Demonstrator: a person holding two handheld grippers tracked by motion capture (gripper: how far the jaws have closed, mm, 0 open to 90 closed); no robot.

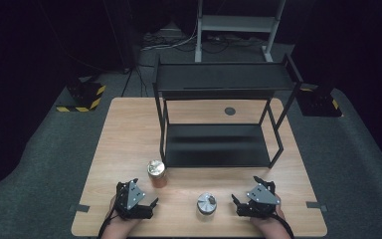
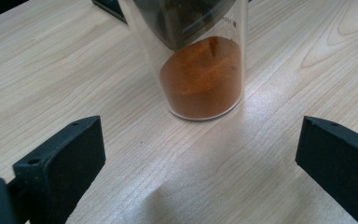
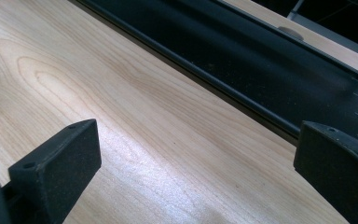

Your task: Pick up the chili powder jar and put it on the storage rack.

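Jars stand near the table's front edge, the spice jar (image 1: 156,174) just ahead of the released left gripper (image 1: 152,204), the silver-lidded jar (image 1: 206,204) beside the released right gripper (image 1: 235,200); the left gripper view shows the spice jar (image 2: 200,70) beyond wide jaws, so an off-centre approach could tip it, while the right gripper view faces the rack (image 3: 242,60).

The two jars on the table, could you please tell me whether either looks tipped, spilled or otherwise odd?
Nothing stands out. The jar of orange powder and the silver-lidded jar both stand upright on the table, with no powder spilled around them. Both grippers are open and apart from the jars.
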